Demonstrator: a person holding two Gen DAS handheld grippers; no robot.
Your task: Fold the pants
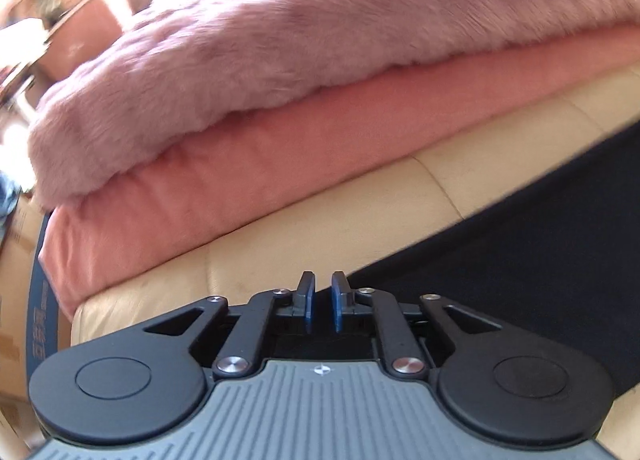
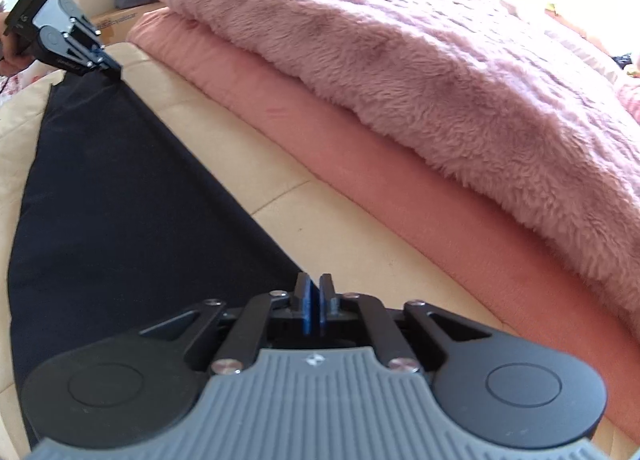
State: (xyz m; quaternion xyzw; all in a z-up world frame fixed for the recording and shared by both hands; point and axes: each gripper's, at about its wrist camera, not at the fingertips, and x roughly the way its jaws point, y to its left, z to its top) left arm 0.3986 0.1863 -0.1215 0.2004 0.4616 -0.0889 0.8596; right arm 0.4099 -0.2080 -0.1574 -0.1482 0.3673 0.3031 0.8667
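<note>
Mid-fold: black pants (image 2: 120, 196) stretched across cream bed, right gripper (image 2: 314, 302) & left gripper (image 1: 323, 300) each nearly closed, apparently pinching an edge; next likely needs carrying edge over evenly.

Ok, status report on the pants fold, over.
Left gripper slightly open at the pants' edge, grip unclear. Right gripper nearly shut at the other end. Dark pants stretched flat between. Pink blankets alongside, not in the way.
</note>
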